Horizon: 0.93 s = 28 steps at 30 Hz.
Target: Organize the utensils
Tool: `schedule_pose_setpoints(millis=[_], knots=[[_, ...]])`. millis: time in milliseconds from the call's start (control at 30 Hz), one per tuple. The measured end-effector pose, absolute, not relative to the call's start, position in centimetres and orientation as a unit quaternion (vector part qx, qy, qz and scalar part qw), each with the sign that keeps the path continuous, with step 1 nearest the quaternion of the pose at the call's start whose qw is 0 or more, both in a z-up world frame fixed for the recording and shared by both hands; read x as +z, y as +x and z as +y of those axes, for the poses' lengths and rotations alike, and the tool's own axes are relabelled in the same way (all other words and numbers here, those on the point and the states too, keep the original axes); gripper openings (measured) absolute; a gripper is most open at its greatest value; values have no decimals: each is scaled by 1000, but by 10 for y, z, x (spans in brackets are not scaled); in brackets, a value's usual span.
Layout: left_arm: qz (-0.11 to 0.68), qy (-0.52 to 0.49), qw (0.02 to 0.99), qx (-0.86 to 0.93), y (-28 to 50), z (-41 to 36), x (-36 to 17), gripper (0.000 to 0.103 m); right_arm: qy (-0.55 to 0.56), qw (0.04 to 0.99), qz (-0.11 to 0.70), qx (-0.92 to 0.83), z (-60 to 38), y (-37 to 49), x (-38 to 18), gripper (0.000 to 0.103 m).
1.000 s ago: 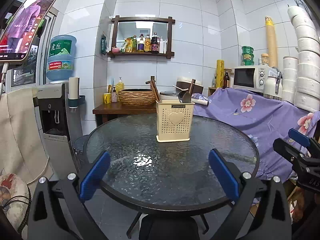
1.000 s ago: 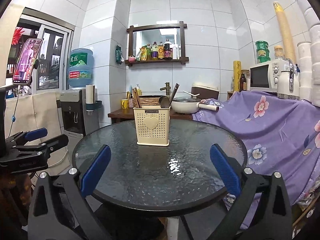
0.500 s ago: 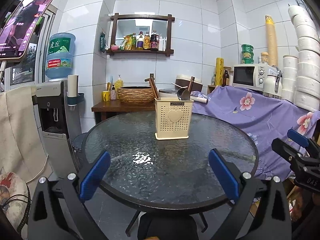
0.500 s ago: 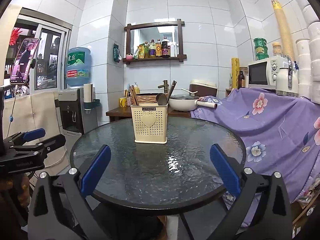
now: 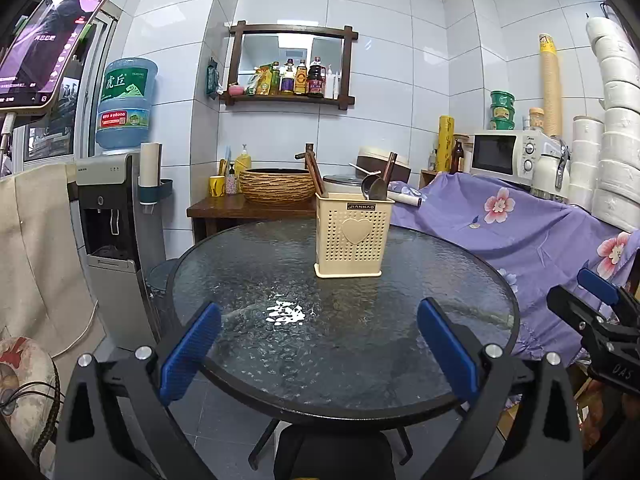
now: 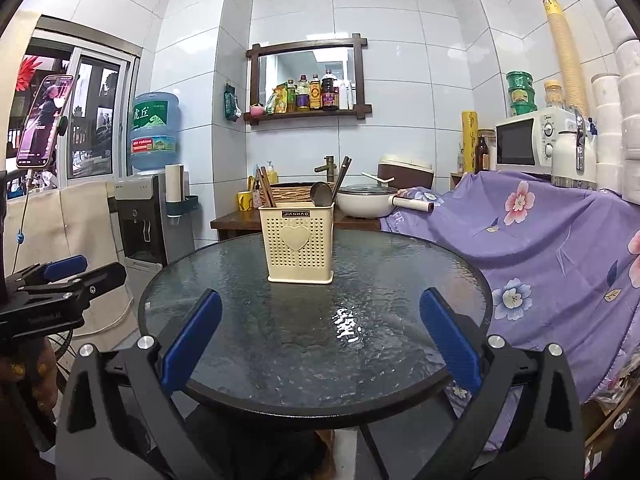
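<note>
A cream perforated utensil holder [image 5: 352, 236] with a heart on its front stands upright on the round glass table [image 5: 248, 272]; it also shows in the right wrist view [image 6: 298, 242]. Brown chopsticks [image 5: 314, 178] and a dark spoon [image 5: 376, 189] stand in it. My left gripper [image 5: 320, 344] is open and empty above the table's near edge. My right gripper [image 6: 320, 342] is open and empty too, held level with it. Each gripper shows at the side of the other's view.
A purple flowered cloth [image 5: 520, 232] covers a counter on the right, with a microwave [image 5: 508, 154] on it. A water dispenser [image 5: 116, 240] stands left of the table. A wooden side table with a woven basin [image 5: 276, 186] is behind.
Both grippers have drifted slightly, so the holder sits a little higher and further left in each view. Nothing was taken hold of or let go.
</note>
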<state>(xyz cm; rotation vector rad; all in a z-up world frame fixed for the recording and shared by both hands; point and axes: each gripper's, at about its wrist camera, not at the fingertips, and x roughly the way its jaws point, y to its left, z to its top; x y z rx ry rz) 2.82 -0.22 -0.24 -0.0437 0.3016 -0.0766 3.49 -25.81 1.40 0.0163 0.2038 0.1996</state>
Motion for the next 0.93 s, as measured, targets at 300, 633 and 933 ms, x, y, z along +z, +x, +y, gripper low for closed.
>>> schedule_pose_setpoints(millis=[300,633,933], knots=[[151,-19,988,-39,29,-4,-1,97,6,990,106,97,-255,36,13,98],[155,-12,987,-34,31,-7,-3,97,6,989,111,96,-250,36,13,98],[153,-1,988,-24,31,-7,-4,97,3,989,111,94,-248,36,13,98]])
